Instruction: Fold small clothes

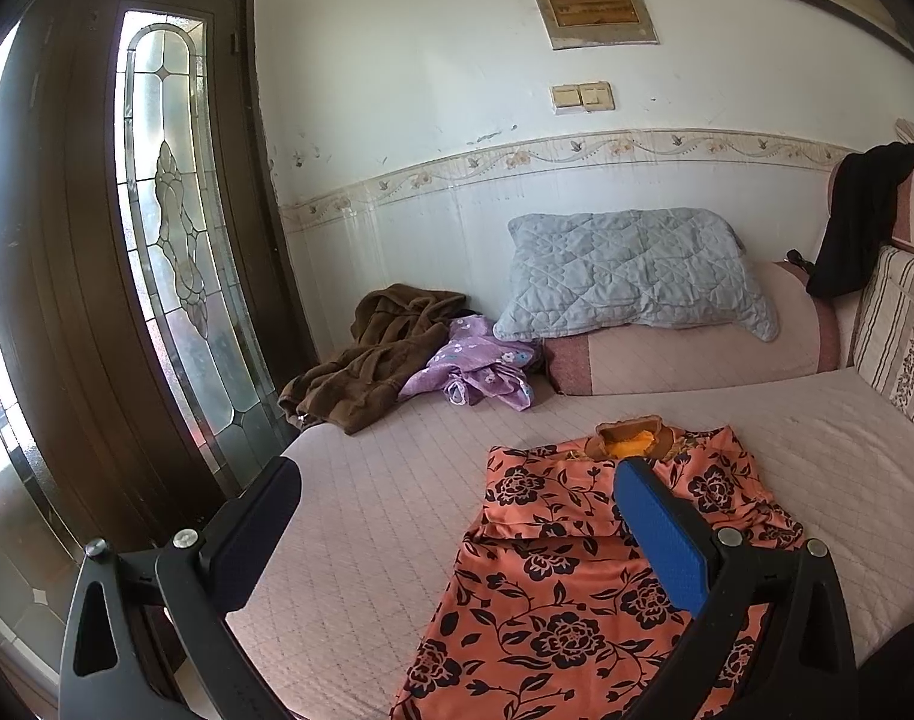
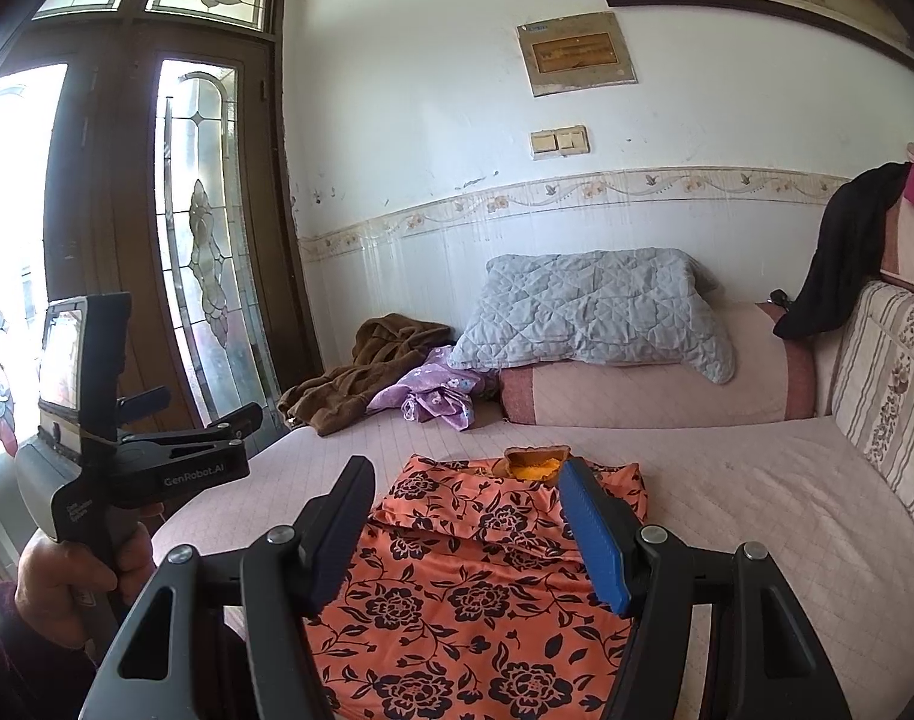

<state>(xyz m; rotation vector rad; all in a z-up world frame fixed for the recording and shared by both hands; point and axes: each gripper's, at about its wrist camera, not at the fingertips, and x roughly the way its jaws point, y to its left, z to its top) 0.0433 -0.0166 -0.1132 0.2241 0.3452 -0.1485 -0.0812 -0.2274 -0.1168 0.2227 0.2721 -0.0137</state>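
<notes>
- The right gripper (image 2: pixel 466 516) hangs above the near part of the top (image 2: pixel 475 588), its jaws spread with nothing between them; the cloth below is not touched.
- The left gripper (image 1: pixel 457 534) is likewise spread and empty; in the right wrist view it is seen from the side, held in a hand (image 2: pixel 67 576) off the bed's left edge, pointing slightly down over it.
- Both tools likely sit back and apart so that each can go to its own side of the garment.
- The top, orange with black flowers, lies flat on the bed (image 2: pixel 757 480) near its front edge, collar (image 2: pixel 532 462) toward the wall. Its sleeves seem already turned in across the chest, making a ridge under the collar, so the fold looks partly done.
- The likely next step is a lengthwise or hem-to-collar fold; thin, slippery cloth could slide or bunch if only one layer is pinched.
- At the bed's far left corner lies a brown robe (image 1: pixel 367 354) with a purple garment (image 1: pixel 475 366) just beside it, probably waiting their turn.
- A grey pillow (image 1: pixel 631 270) leans on a bolster (image 1: pixel 697 360) along the wall; a black cloth (image 1: pixel 859 216) hangs over the backrest at the right edge.
</notes>
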